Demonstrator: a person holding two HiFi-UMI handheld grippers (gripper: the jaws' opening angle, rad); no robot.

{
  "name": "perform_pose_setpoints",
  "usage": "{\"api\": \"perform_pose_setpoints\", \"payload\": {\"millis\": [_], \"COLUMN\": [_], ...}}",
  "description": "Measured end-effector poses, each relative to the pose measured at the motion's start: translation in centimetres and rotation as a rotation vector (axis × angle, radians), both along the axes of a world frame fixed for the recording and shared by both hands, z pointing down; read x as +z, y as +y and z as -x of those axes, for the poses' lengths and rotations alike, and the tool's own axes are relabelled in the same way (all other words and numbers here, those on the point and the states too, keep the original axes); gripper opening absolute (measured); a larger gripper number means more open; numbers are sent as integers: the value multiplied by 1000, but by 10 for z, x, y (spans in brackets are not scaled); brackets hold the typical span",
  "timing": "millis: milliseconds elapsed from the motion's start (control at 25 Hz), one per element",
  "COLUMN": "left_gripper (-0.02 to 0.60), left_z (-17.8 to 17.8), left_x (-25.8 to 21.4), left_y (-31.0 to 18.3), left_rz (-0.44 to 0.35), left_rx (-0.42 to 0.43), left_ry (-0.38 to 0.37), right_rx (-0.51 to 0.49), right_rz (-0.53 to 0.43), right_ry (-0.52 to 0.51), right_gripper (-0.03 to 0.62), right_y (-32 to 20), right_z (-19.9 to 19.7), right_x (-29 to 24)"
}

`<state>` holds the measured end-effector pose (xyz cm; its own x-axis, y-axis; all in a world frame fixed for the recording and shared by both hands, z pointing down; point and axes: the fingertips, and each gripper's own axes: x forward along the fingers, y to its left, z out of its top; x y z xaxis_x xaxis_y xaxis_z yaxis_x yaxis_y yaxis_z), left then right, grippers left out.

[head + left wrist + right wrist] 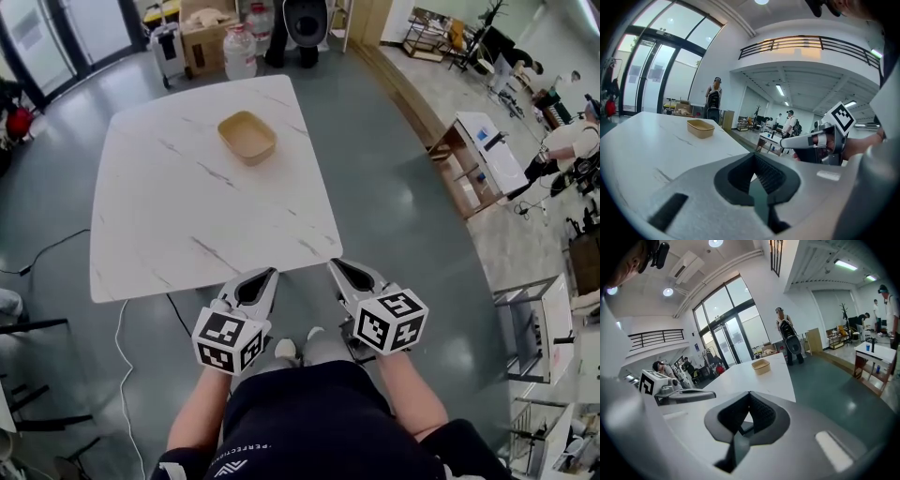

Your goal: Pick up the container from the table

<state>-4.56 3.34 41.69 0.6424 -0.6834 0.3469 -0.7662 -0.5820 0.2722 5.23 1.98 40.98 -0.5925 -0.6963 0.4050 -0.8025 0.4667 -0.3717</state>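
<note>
A tan, shallow rectangular container [247, 137] sits empty on the far half of the white marble table [187, 216]. It shows small and distant in the left gripper view [701, 128] and in the right gripper view [761, 365]. My left gripper [270, 273] and right gripper [335, 263] hover side by side at the table's near edge, pointing towards the container and far short of it. The jaws of each are shut with nothing between them [753, 155] [750, 393]. Each gripper also appears in the other's view: the right one [787, 142], the left one [712, 394].
Beyond the table's far end stand cardboard boxes [206, 37], water bottles [240, 52] and a person with a backpack [786, 336]. A small desk [483, 159] stands at the right. A cable [37, 251] lies on the floor to the left.
</note>
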Motion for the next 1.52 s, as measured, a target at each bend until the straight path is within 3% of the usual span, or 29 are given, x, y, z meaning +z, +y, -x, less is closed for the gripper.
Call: {"api": "perform_pose_setpoints", "payload": {"millis": [280, 640, 1520], "left_gripper": [-5, -5, -3], "left_z": [0, 8, -3], "left_x": [0, -2, 31], "left_y": [-32, -99, -260], "left_rz": [-24, -35, 69], "left_rx": [-8, -81, -147], "left_ry": [-32, -96, -245], "right_rx": [-26, -103, -346], "right_rz": [-21, -20, 66], "right_ry": [19, 12, 26], "right_gripper": [-2, -2, -2], "right_y": [-39, -114, -272], "right_z": [6, 14, 33], "right_x": [-5, -6, 16]}}
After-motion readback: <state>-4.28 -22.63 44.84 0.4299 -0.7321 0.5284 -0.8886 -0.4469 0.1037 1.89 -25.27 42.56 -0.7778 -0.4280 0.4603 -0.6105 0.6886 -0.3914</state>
